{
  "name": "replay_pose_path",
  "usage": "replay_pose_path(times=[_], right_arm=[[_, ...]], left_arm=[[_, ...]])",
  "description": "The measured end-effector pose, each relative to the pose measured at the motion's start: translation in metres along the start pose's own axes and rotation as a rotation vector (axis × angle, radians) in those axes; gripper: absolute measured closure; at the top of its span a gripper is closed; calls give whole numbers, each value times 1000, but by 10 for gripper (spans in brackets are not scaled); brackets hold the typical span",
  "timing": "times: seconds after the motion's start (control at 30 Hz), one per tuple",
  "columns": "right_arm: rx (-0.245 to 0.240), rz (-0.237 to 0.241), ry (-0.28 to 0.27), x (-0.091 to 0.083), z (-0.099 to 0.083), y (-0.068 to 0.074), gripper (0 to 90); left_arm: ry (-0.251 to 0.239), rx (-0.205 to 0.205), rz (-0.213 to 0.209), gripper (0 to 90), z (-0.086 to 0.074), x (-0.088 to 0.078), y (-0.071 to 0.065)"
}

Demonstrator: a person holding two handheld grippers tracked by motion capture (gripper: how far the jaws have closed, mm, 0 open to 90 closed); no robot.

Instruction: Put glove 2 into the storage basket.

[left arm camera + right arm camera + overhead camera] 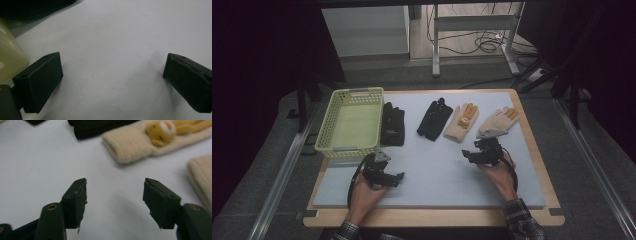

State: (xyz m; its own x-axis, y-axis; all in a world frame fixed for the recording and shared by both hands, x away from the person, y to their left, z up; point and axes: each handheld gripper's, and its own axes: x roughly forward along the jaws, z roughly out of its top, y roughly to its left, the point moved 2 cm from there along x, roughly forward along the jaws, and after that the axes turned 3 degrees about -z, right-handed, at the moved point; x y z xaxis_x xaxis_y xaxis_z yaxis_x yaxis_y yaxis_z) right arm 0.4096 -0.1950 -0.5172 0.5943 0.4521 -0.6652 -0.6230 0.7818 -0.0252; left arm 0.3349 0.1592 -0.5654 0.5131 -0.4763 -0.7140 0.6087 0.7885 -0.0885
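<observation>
The right hand-held gripper (474,151) hovers just near of the rightmost cream glove (498,121) — jaws apart with nothing between them, only bare worktop (37,157) under the pads in the right gripper view. Four gloves lie in a row across the far half of the blue-grey surface: two black gloves (393,123) toward the left, then the cream glove with the orange bear (462,120), then the plain cream one at far right. The yellow basket (331,131) sits at the far left, and it has nothing in it.

Judging by the approach, the step in hand is a pick on one of the cream gloves. To do it well, I'd come in low at the cuff end — that thick ribbed edge (117,150) gives the pads something to bite — and close on a fold of fabric, not skim the top. Knitwear is soft; a shallow pinch may slip.

Pose now: the right hand (497,172) reaches forward and slightly left, wrist angled so the jaws point toward the glove row. The left hand-held gripper (398,176) rests low beside the basket's near corner, jaws spread wide over bare surface, forearm relaxed — waiting.
</observation>
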Motion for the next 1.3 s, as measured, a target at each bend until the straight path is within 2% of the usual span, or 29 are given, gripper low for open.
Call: replay_pose_path(times=[0.17,0.4,0.7,0.8,1.07,1.3], right_arm=[[-26,14,12,19,17,8,432],[-31,39,3,45,45,18,466],[-42,10,25,81,74,21,497],[-41,-4,30,91,82,20,490],[-37,-50,23,117,104,19,345],[-34,-101,66,143,109,15,304]], left_arm=[[0,-1,0,28,0,0,0],[2,2,-1,28,0,0,0],[-2,-3,-1,28,0,0,0],[3,2,-1,28,0,0,0],[3,2,-1,28,0,0,0],[-1,-1,-2,28,0,0,0]])
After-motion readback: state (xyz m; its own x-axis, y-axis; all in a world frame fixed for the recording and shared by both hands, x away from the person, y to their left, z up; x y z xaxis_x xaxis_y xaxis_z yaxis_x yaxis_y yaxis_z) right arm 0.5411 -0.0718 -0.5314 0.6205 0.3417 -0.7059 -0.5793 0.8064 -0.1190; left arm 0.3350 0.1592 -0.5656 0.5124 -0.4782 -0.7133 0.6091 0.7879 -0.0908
